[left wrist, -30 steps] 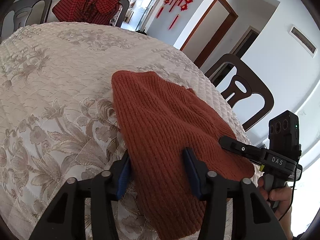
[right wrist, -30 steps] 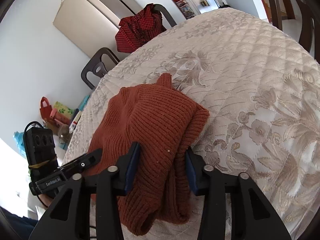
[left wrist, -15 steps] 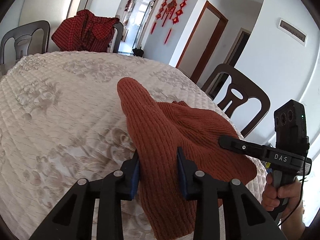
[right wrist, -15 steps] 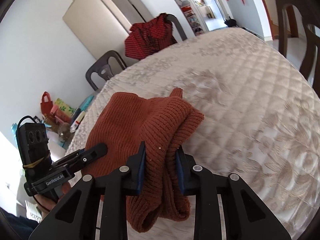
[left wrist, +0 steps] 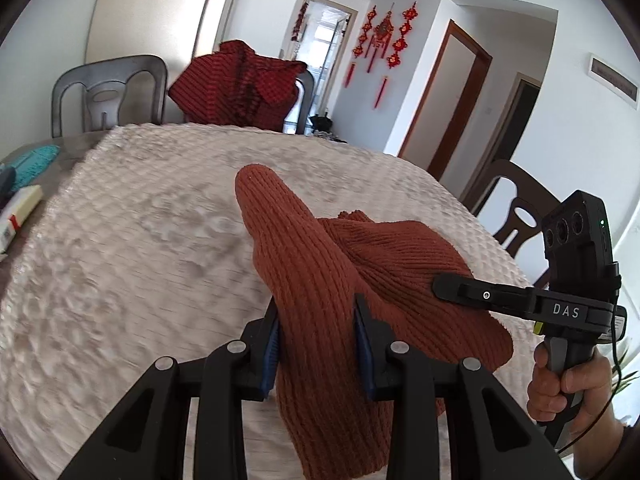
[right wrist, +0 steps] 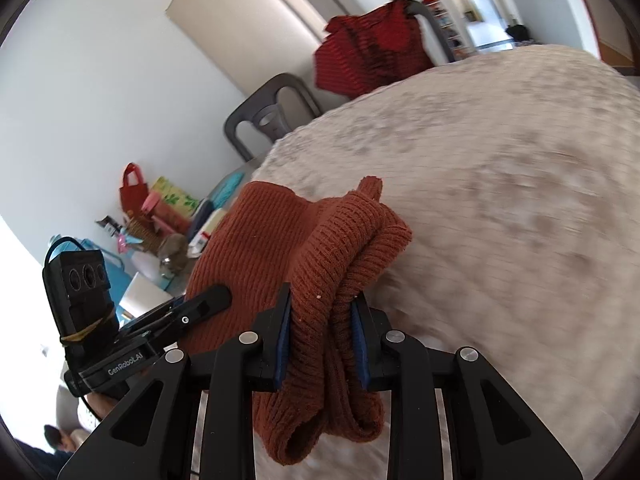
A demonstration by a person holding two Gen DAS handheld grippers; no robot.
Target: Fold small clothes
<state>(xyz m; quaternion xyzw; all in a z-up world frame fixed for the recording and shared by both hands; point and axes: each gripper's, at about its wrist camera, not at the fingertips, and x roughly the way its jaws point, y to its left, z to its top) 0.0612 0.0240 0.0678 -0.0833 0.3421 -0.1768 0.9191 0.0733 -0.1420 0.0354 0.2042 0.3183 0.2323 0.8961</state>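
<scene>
A rust-orange knitted garment (left wrist: 328,280) is lifted off the quilted table, bunched between both grippers. My left gripper (left wrist: 318,320) is shut on one thick fold of it, and a rounded end rises ahead of the pads. In the right wrist view the same garment (right wrist: 256,248) hangs doubled through my right gripper (right wrist: 320,312), which is shut on it; loose ends droop below the pads. The right gripper (left wrist: 452,286) shows in the left wrist view at the right, pressed into the knit, and a hand (left wrist: 560,384) holds its handle. The left gripper (right wrist: 216,300) shows at the left of the right wrist view.
A cream quilted cloth with a floral pattern covers the round table (left wrist: 140,248). A red checked garment (left wrist: 240,80) hangs over a far chair; a grey chair (left wrist: 108,92) stands beside it and a dark chair (left wrist: 516,208) at the right. Small items (left wrist: 20,204) lie at the table's left edge.
Both grippers closed on the orange knit, lifted it off the cloth and swept it across the table; the garment went from lying flat to bunched and hanging.
</scene>
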